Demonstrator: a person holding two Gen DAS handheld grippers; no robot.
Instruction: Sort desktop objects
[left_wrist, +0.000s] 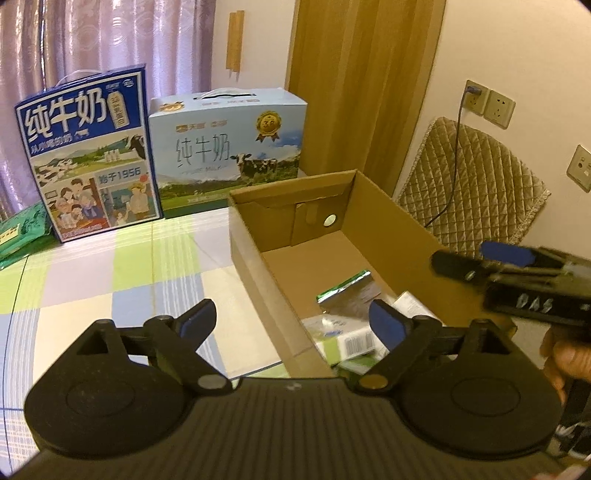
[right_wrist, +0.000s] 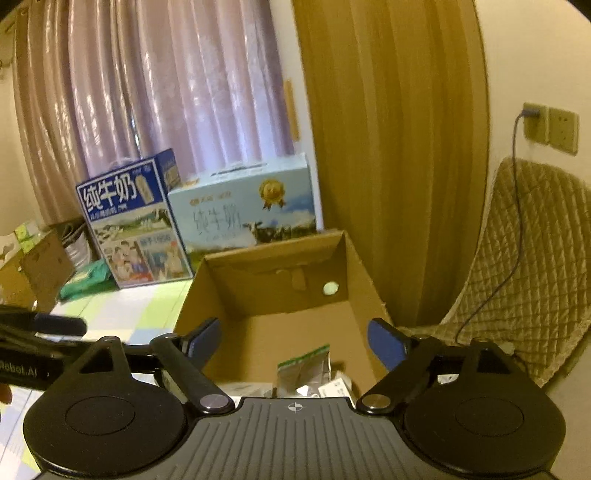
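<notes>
Both tools are being held spread apart and empty above the near end of the open cardboard box (left_wrist: 343, 225), which is sitting on the checked cloth of the counter (left_wrist: 122, 280). The left hand-held gripper (left_wrist: 293, 319) is being carried astride the box's left wall, one fingertip outside it and the other over the contents; the right hand-held gripper (right_wrist: 295, 341) is being kept more squarely over the interior. The sorted things — a silver-and-green foil sachet (left_wrist: 347, 293) and small white packets (left_wrist: 354, 341) — are lying bunched at the near end, ahead of and below both tools. The box's long axis is running away from the cameras, toward the two milk cartons (left_wrist: 227, 151) at the back. No loose item is being shown on the cloth near either tool, so which hand is nearer the coming pick cannot be told — the sorting is being judged as largely done.
</notes>
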